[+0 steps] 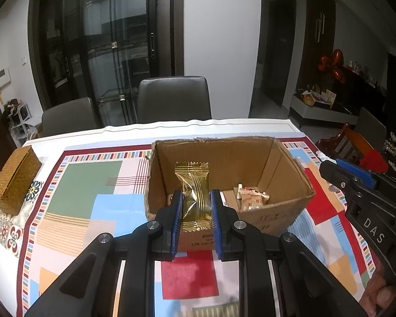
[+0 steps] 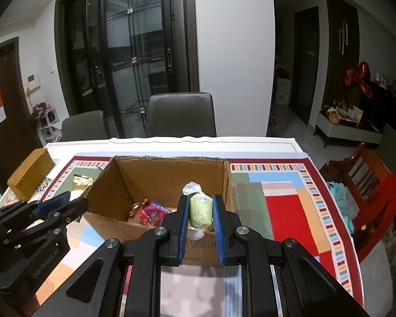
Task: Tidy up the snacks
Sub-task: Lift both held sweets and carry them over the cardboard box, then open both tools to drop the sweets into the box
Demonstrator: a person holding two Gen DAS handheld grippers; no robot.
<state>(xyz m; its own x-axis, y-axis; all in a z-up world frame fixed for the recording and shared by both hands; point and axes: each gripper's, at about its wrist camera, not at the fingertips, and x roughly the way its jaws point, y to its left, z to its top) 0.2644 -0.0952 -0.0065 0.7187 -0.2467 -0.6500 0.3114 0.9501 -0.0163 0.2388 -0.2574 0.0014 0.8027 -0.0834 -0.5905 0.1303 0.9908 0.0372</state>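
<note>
Both my grippers are loaded and held over the open brown cardboard box (image 1: 229, 163).

Left gripper (image 1: 196, 206): blue pads clamped on a gold foil snack packet with crimped ends (image 1: 194, 187), gripped across its middle, standing roughly upright between the jaws. It sits above the near-left part of the box, clear of the contents. In the right wrist view the same gripper (image 2: 74, 200) comes in from the left, with a bit of gold foil showing behind it at the box's left wall.

Right gripper (image 2: 199, 211): clamped on a pale green candy in clear twist wrap (image 2: 200, 208), pads pressing both sides, twisted wrap ends sticking out above and below. It's above the near wall of the box, right of centre. From the left wrist view I only see this gripper (image 1: 338, 169) side-on at the right edge; can't see the candy from there.

Already in the box: a small beige-and-red wrapped snack (image 1: 250, 195) on the floor toward the right, plus a pink-red shiny wrapped sweet (image 2: 150, 210) near the front.

Box sits on a multicoloured geometric-print tablecloth (image 1: 100, 185). A woven rattan lidded box (image 1: 14, 179) is at the table's left edge, well apart. Two grey chairs (image 1: 174, 97) stand at the far side.
</note>
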